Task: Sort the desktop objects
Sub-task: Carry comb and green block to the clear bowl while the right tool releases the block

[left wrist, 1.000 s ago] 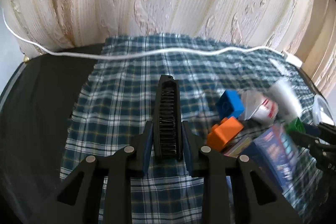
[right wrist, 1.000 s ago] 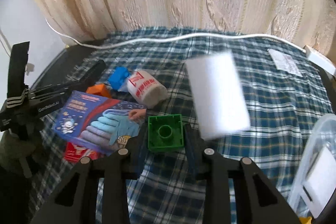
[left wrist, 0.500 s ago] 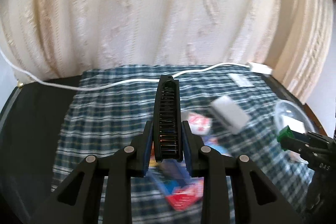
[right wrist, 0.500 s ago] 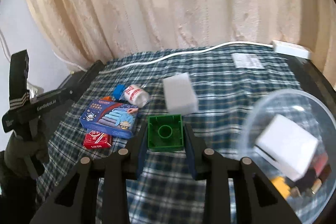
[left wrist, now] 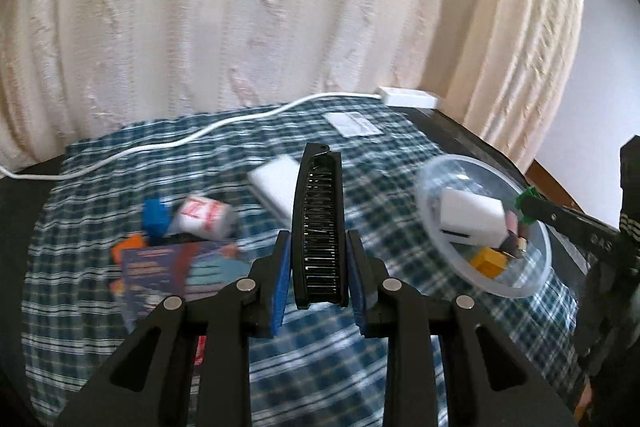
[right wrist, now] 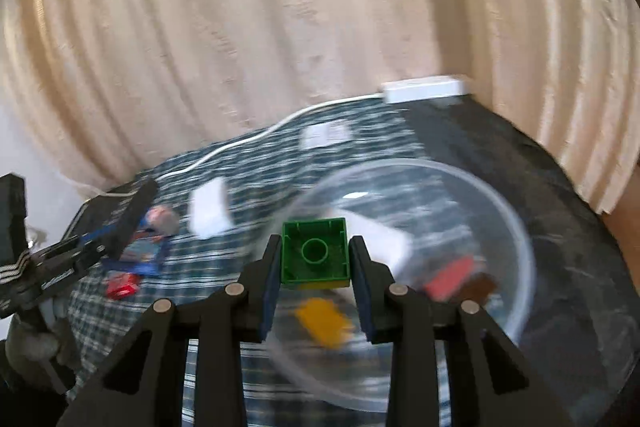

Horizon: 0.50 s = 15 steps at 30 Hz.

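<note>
Green brick [right wrist: 314,251] sits clamped in my right claw [right wrist: 315,267] over the clear bowl [right wrist: 516,239]; I should release low and centered, my left claw [left wrist: 318,267] gripping the black comb [left wrist: 318,227].

Your right wrist view is smeared by motion: the clear plastic bowl [right wrist: 516,251] reads only as a hazy rim, and the yellow piece [right wrist: 325,321], red piece [right wrist: 450,277] and brown piece [right wrist: 476,289] inside it have no firm outline. The green square building block [right wrist: 314,251] hides part of the white foam block [right wrist: 384,239] behind it. In your left wrist view the print on the blue picture box [left wrist: 180,271] is unreadable, and the black folding comb [left wrist: 318,227] covers one end of the white rectangular sponge [left wrist: 276,183].
</note>
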{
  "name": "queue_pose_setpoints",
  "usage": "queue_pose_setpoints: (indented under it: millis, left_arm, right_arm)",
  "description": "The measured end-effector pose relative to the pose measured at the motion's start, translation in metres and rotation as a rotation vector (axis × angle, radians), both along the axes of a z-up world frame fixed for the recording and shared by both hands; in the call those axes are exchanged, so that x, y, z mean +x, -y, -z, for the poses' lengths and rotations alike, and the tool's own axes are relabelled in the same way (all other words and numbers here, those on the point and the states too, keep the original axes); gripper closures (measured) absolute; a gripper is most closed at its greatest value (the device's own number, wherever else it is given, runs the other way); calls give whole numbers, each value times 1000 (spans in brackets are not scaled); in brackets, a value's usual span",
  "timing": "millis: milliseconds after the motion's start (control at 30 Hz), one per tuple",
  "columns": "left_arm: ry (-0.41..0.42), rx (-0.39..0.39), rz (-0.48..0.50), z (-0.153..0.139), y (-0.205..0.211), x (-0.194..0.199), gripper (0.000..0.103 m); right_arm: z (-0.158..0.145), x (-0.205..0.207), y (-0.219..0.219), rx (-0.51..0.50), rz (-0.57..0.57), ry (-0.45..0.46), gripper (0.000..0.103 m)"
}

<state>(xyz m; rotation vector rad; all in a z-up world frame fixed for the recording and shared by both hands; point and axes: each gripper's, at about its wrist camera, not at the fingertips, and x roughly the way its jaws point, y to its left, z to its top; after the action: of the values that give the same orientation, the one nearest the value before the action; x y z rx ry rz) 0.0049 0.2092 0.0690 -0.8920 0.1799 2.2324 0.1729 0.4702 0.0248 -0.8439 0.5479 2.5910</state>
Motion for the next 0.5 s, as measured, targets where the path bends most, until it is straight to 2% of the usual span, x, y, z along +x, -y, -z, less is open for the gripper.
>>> queue_pose_setpoints:
  millis: [167,500]
  left_arm:
    - [5,0,33,-1,-23,12,74]
    - [39,-37,108,12,-66,31,74]
  right_arm:
    - [9,17,-28,-1,65,16,67]
    - [25,22,-39,-17,71,41,67]
